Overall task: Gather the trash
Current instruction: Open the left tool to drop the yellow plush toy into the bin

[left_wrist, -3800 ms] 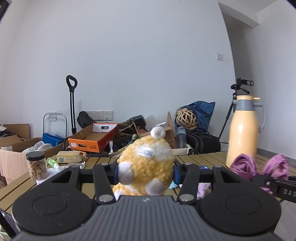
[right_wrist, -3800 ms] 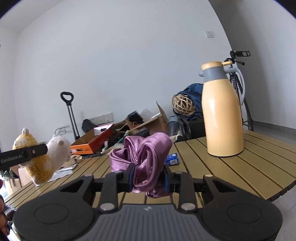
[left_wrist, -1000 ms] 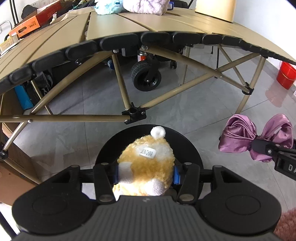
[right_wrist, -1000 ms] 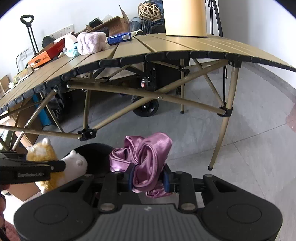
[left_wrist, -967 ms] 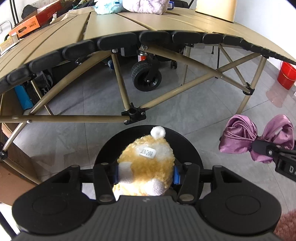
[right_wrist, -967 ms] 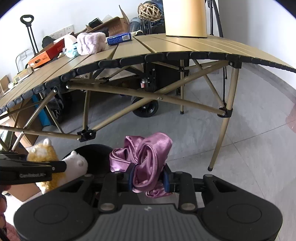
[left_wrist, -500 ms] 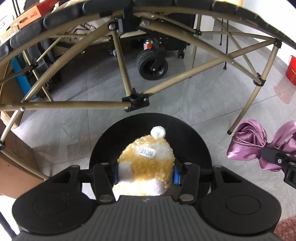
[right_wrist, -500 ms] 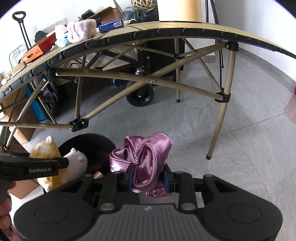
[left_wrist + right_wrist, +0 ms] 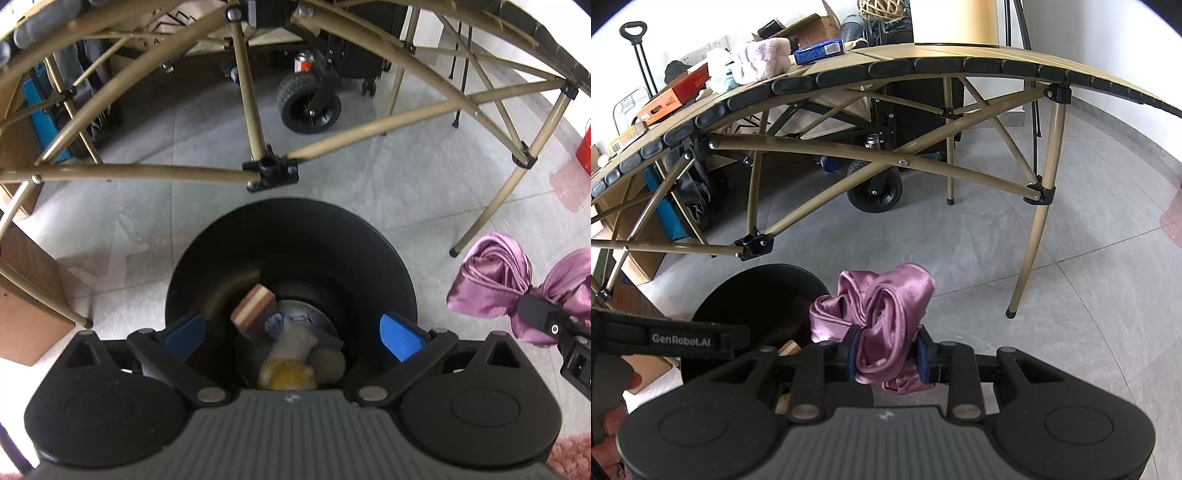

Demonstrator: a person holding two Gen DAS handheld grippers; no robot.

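- Our left gripper (image 9: 291, 334) hangs over the black trash bin (image 9: 376, 254), pointing steeply down into it; its jaws are opening, the blue pads (image 9: 400, 336) stand wide apart, and nothing is pressed between them.
- The yellow-and-white plush toy (image 9: 295, 360) is inside the bin, free of the pads, low against the near wall; it looks blurred.
- Beside it in the bin we see a brown-and-cream striped block (image 9: 254, 308) and some crumpled bluish-white scraps (image 9: 275, 325) on the bottom.
- Our right gripper (image 9: 886, 356) is clamped on the purple satin cloth (image 9: 882, 321), which bulges above and below the pads.
- In the left wrist view that cloth hangs outside the bin, off its right rim, above the grey tiled floor (image 9: 424, 184).
- The bin stands on the floor just in front of the folding table (image 9: 923, 64), near its front edge and beside a black leg joint (image 9: 269, 171).
- On the tabletop, towards its far edge, lie a pink fluffy item (image 9: 761, 59), a blue packet (image 9: 820, 50) and an orange box (image 9: 676, 94).
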